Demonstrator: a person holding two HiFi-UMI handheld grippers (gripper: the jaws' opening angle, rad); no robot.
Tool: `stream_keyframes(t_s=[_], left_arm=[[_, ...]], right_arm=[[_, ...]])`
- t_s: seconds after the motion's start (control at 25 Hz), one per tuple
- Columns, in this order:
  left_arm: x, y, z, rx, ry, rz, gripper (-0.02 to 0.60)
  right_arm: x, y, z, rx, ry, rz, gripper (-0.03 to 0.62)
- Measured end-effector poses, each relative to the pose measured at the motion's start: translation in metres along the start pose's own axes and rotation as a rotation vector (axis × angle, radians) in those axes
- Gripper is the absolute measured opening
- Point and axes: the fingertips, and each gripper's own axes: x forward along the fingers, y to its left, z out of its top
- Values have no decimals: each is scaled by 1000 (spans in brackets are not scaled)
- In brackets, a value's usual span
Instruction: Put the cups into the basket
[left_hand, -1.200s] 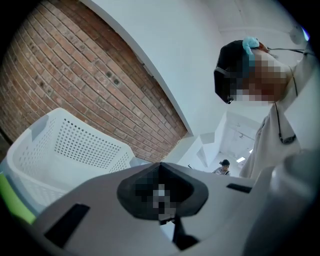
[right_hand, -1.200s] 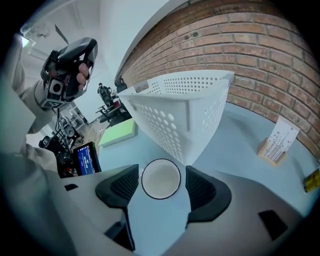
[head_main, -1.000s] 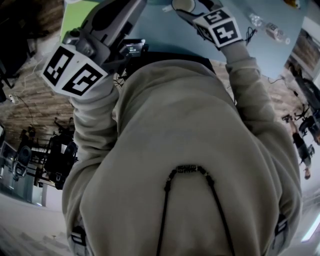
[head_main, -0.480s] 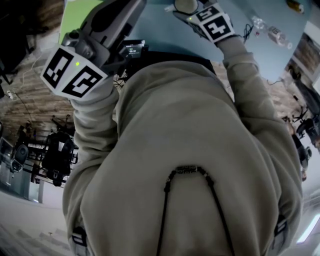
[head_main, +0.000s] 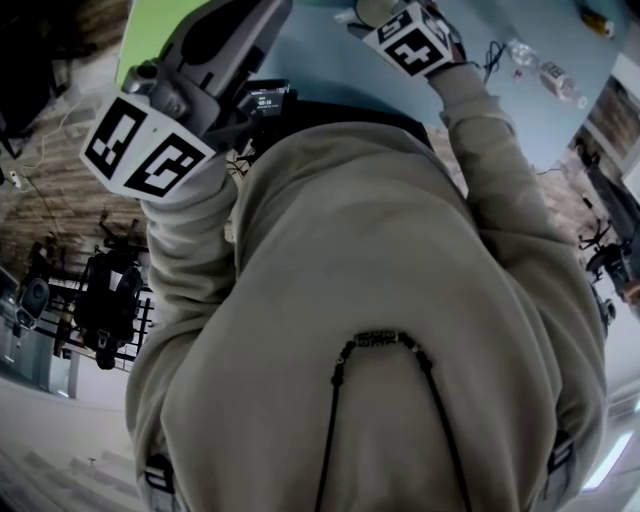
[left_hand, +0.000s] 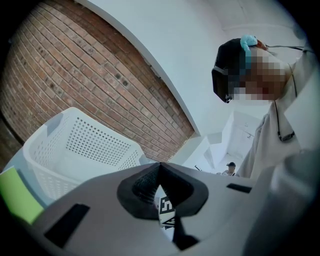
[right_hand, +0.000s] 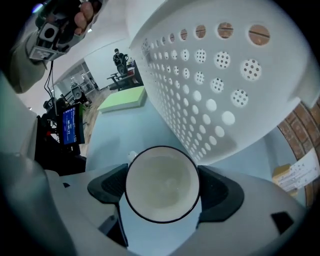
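A white cup (right_hand: 161, 182) with a dark rim stands upright on the pale blue table (right_hand: 120, 130), seen from straight above. My right gripper (right_hand: 163, 187) points steeply down over it. Its jaws have just been opening and stand wide, one dark pad (right_hand: 111, 184) on each side of the rim, not pressing. The white perforated basket (right_hand: 225, 75) rises right beside the cup. My left gripper (left_hand: 159, 167) is held nearly level with its pads together and nothing in them, and the basket (left_hand: 75, 150) lies ahead on its left. In the head view the cup (head_main: 372, 10) shows at the top edge.
A green pad (right_hand: 122, 98) lies on the table beyond the cup. A clear bottle (head_main: 545, 65) and a cable lie at the table's far right. A lit screen (right_hand: 69, 125) stands at the left. A brick wall (left_hand: 100, 85) runs behind the basket.
My right gripper has moved towards the top of the head view and rolled, so its marker cube now shows another face. The left gripper has stayed put.
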Motion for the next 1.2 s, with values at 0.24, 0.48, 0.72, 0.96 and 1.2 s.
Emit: stream_keyframes(t_s=[0.24, 0.48, 0.72, 0.96, 1.2], left_arm=[[-3, 0, -3, -3, -8, 19, -2], [-3, 7, 0, -6, -12, 25, -2], [0, -3, 1, 10, -1, 20, -2], [-3, -10, 10, 31, 6, 17, -2], [5, -23, 23, 71, 2, -33, -2]], right_arm=[[2, -2, -8, 45, 22, 3, 414], [6, -4, -3, 35, 22, 8, 413], [2, -5, -7, 29, 33, 4, 413], [-14, -4, -4, 33, 14, -7, 413], [-46, -7, 10, 46, -31, -31, 413]])
